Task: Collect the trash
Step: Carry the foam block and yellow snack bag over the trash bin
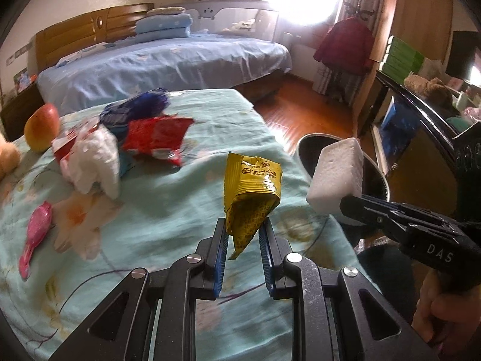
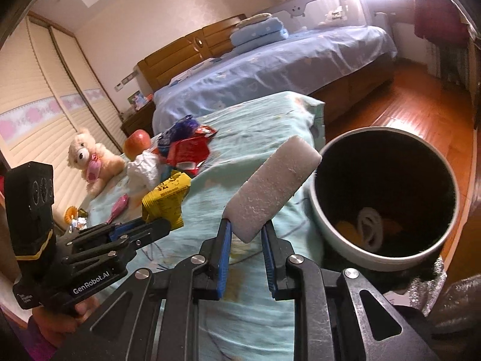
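Observation:
My left gripper (image 1: 244, 232) is shut on a yellow wrapper (image 1: 251, 192) and holds it above the teal cloth; it also shows in the right wrist view (image 2: 166, 200). My right gripper (image 2: 246, 231) is shut on a white foam block (image 2: 270, 188), beside the rim of the round trash bin (image 2: 330, 225). In the left wrist view the foam block (image 1: 335, 176) hangs at the bin (image 1: 374, 177). A red wrapper (image 1: 156, 138), a blue wrapper (image 1: 135, 109) and crumpled white paper (image 1: 93, 162) lie in a pile on the cloth.
An apple (image 1: 42, 128), a pink toy (image 1: 34, 234) and a teddy bear (image 2: 90, 159) lie on the teal-covered surface (image 1: 180, 204). The bin holds a white item and orange scraps (image 2: 369, 228). A blue bed (image 1: 168, 63) stands behind. Wooden floor (image 2: 421, 108) lies to the right.

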A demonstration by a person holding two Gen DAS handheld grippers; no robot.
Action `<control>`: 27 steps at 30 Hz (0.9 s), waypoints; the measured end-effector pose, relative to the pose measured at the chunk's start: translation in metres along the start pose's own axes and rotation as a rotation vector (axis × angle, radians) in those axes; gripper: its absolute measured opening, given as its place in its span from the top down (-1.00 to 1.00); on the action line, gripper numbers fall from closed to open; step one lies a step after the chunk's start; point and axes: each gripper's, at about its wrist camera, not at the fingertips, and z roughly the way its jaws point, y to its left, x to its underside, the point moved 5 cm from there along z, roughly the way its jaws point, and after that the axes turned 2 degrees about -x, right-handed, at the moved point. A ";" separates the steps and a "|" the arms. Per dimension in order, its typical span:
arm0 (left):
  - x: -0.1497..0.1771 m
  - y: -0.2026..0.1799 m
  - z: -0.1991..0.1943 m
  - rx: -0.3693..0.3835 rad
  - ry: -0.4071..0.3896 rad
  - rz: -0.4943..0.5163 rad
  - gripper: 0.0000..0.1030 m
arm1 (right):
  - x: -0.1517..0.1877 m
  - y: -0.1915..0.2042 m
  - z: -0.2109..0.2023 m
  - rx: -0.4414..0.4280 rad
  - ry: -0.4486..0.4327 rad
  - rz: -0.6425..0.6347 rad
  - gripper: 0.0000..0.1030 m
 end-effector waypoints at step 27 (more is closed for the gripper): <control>-0.039 -0.068 0.062 0.070 0.039 0.100 0.61 | -0.011 -0.082 -0.016 0.163 -0.006 0.065 0.61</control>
